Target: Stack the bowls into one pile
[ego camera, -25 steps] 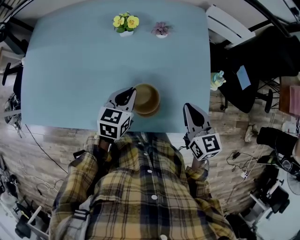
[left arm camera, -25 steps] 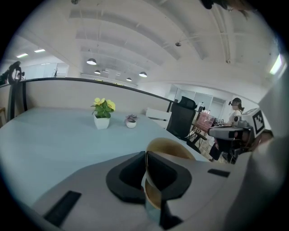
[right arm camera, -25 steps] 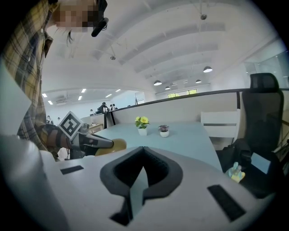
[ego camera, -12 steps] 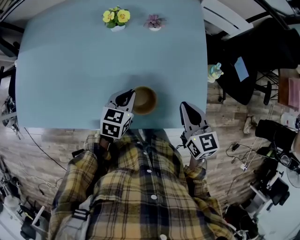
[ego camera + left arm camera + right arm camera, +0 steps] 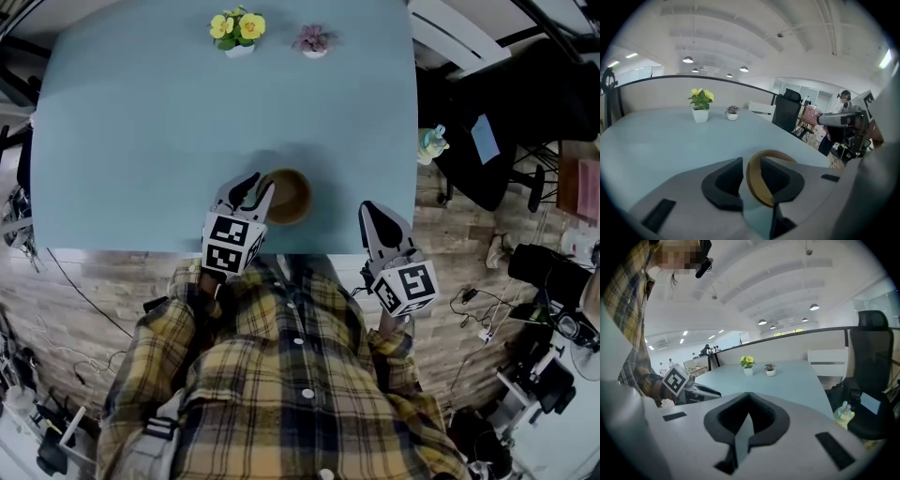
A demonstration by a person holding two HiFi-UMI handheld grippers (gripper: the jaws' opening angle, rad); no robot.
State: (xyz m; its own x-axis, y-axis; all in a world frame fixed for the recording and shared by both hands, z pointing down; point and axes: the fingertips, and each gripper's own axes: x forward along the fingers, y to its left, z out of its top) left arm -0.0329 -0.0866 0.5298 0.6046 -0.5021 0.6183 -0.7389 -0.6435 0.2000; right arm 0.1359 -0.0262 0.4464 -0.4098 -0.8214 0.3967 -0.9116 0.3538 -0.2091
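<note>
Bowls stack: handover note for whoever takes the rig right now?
Left gripper: jaws have just been opening; the bowl rim stands between them, and the pads do not look pressed on it.
Right gripper: shut, empty, right of the pile.
Pile: near the front edge of the table; no loose bowl in view; bowl count unclear.
Done: stacking looks finished.
Left to do: probably just back the left gripper off the rim.

table (image 5: 141, 141): 1 | bowl pile (image 5: 289, 197): 1, bowls within uncountable | plants: 2, yellow plant (image 5: 234, 30) and purple plant (image 5: 313, 40) | grippers: 2, left gripper (image 5: 255, 185) and right gripper (image 5: 368, 209) | bottle (image 5: 432, 142): 1
</note>
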